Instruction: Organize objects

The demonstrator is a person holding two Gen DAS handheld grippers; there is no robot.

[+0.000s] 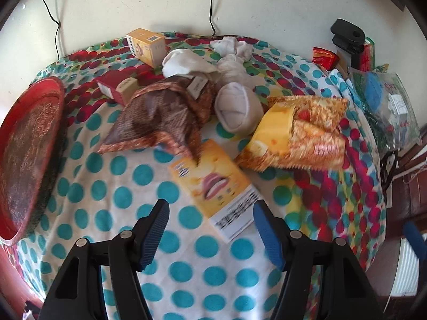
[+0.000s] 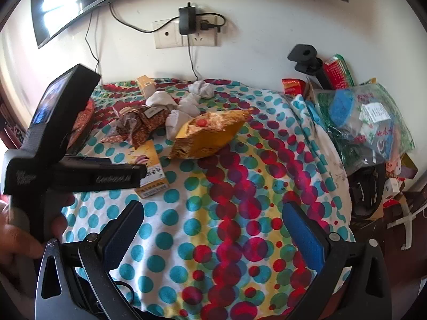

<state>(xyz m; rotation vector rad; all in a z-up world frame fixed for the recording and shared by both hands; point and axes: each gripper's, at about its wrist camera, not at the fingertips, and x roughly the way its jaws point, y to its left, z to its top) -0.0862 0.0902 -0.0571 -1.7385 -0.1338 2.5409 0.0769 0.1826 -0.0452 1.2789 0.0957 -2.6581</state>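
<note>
left hand-held gripper: jaws apart, empty, over yellow flat packet mid counter | right hand-held gripper: jaws apart, empty, over bare polka-dot cloth | brown snack bag, yellow snack bag, rolled socks clustered toward back edge | red tray left edge

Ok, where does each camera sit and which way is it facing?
Left wrist: on the left gripper, angled down at the yellow flat box; shows its open blue fingers.
Right wrist: on the right gripper, angled down at the dotted cloth; shows its open fingers, the left device and a hand.
Shared: box, yellow snack bag, wall sockets.
</note>
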